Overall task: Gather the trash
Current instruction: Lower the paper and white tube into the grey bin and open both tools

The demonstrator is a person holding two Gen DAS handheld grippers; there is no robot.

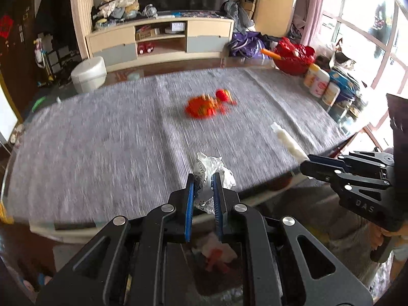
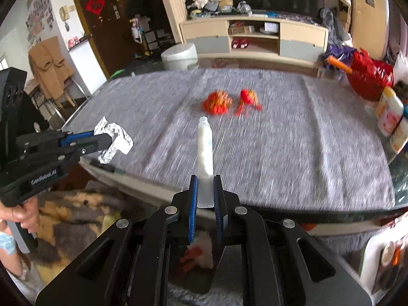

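Both grippers over near edge of table (image 1: pixel 76 137), grey cloth covering it; each carries a piece of trash

Left gripper (image 1: pixel 203 191): fingers clamped on a crumpled white wrapper (image 1: pixel 209 170), which bulges out above and below the pads. Held by its middle, so the loose ends hang free and it is unlikely to slip. In the right wrist view the same left gripper (image 2: pixel 103 140) shows at the left, the wrapper (image 2: pixel 114 140) sticking out past its tip

Right gripper (image 2: pixel 205 191): fingers together on the flat end of an empty clear tube (image 2: pixel 205 150), open neck pointing away, toward far side of table. Gripped at the flat end, probably because that is the thinnest, easiest part to pinch. In the left wrist view the right gripper (image 1: pixel 309 165) is at the right, the tube (image 1: pixel 288 142) slanting up and left

Still on the cloth, near the middle and well apart from both grippers: a crushed red wrapper (image 1: pixel 201 108) and red scraps (image 1: pixel 224 97) just right of it

Below both grippers, off the near edge, something white and red shows blurred; possibly a bin with trash, cannot tell

Judgement: both hands loaded, drop-off comes next, red pieces remain to collect
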